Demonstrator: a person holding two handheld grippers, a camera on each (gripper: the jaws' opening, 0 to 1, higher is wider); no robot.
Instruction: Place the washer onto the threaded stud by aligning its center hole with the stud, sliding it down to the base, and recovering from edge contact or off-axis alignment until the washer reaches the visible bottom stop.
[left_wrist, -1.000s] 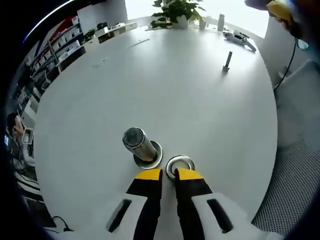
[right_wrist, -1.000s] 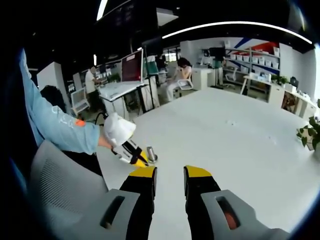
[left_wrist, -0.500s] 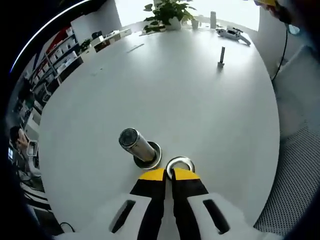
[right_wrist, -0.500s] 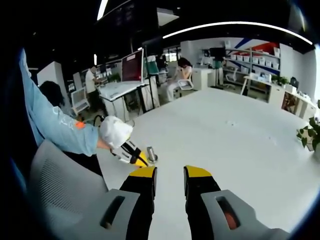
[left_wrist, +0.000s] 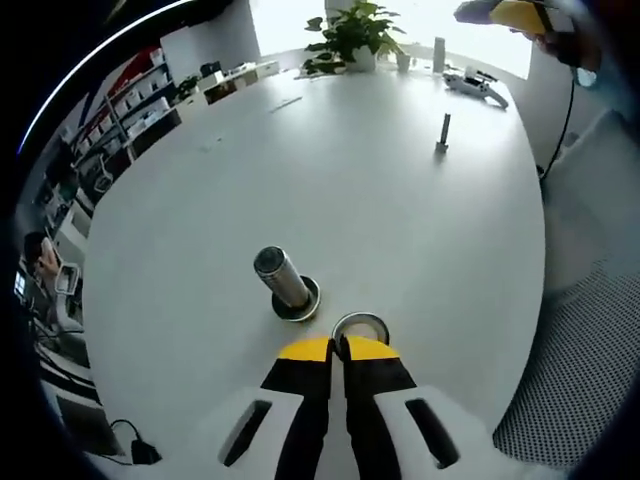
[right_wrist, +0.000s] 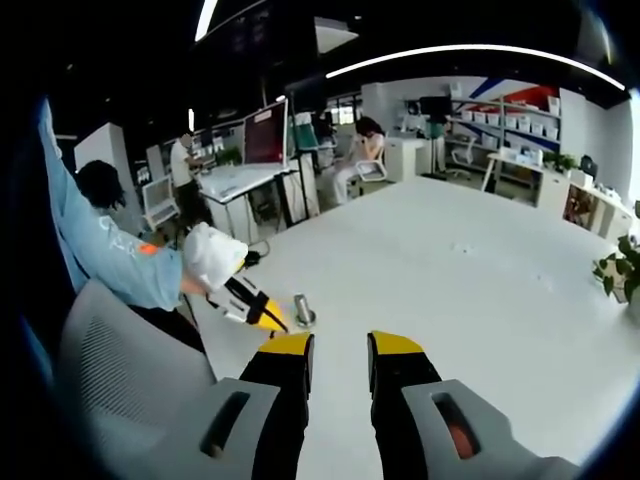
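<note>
1. Left gripper view: my left gripper (left_wrist: 338, 348) rises from six o'clock with its yellow-tipped jaws clenched on the near edge of the washer (left_wrist: 359, 327), a metal ring held out just past the tips, above the white desk (left_wrist: 400, 220).
2. Same view: the threaded stud (left_wrist: 282, 281) stands on its round base at about ten o'clock from the washer, near it but apart, its top leaning toward eleven o'clock in the fisheye picture. The washer is not on the stud.
3. Same view: far across the desk at one o'clock a small dark post (left_wrist: 442, 132) stands upright; beyond it lies a pale handheld device (left_wrist: 478, 84), and a potted plant (left_wrist: 355, 32) sits at the far edge at twelve o'clock. A mesh chair seat (left_wrist: 575, 370) shows at four o'clock, off the desk's rim.
4. Right gripper view: my right gripper (right_wrist: 340, 349) comes up from six o'clock with its jaws parted and nothing between them, over the desk (right_wrist: 470, 270).
5. Same view: at ten o'clock my left gripper (right_wrist: 272, 323) reaches in, held by my hand below a blue sleeve (right_wrist: 95, 245), its yellow tips close beside the threaded stud (right_wrist: 303, 311); I cannot make out the washer here.
6. Same view: people sit at workstations with monitors (right_wrist: 262, 132) in the background at eleven o'clock.
</note>
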